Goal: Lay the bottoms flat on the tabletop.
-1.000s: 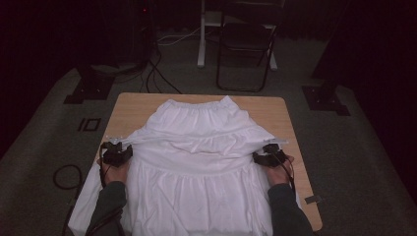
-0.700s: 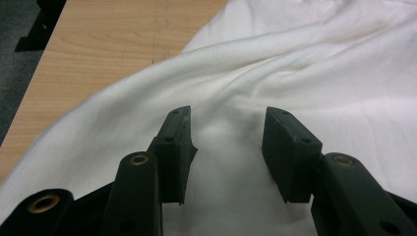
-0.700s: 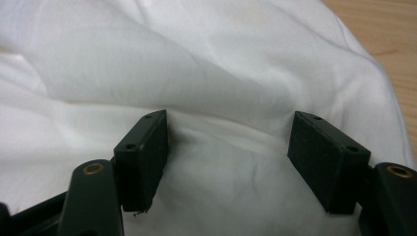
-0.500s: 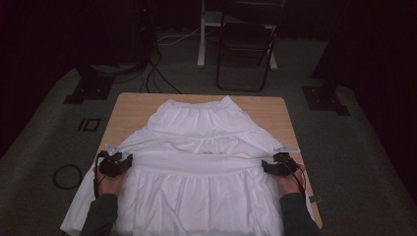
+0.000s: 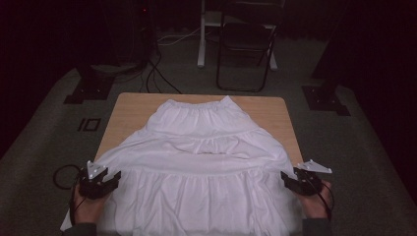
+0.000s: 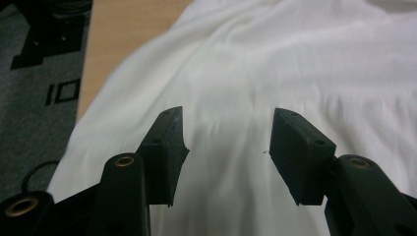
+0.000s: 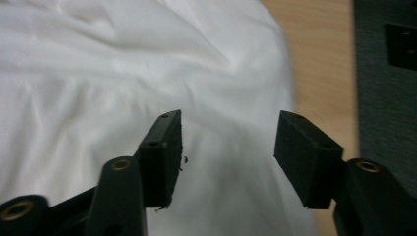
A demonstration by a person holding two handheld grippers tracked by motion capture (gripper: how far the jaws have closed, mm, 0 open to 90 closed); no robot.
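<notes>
Skirt: white tiered cotton skirt (image 5: pixel 201 167) with a gathered elastic waistband, spread flat on the table, waistband at the far end, hem hanging over the near edge toward the person.
Skirt surface: three gathered tiers, soft creases across the middle tier; in the left gripper view the cloth (image 6: pixel 275 64) lies beneath the jaws, in the right gripper view likewise (image 7: pixel 123 73).
Left hand: bare hand (image 5: pixel 88 209) at the skirt's left edge, near the near-left corner of the table, holding the left gripper.
Left gripper: black two-jaw tool with a grey three-cornered plate (image 5: pixel 114 178), (image 6: pixel 226 142), jaws spread, having just been opening; white cloth shows below the gap, nothing pinched between the pads.
Table: light wooden rectangular tabletop (image 5: pixel 133 110), bare along the far-left and far-right margins beside the skirt.
Right gripper: matching black two-jaw tool with grey plate (image 5: pixel 285 178), (image 7: pixel 228 142), at the skirt's right edge; jaws apart, having just been closing, pads not pressing on the cloth beneath them.
Right hand: bare hand (image 5: pixel 314 201) at the near-right corner of the table, holding the right gripper.
Chair: dark folding metal chair (image 5: pixel 246 44) on the grey carpet beyond the table's far edge.
</notes>
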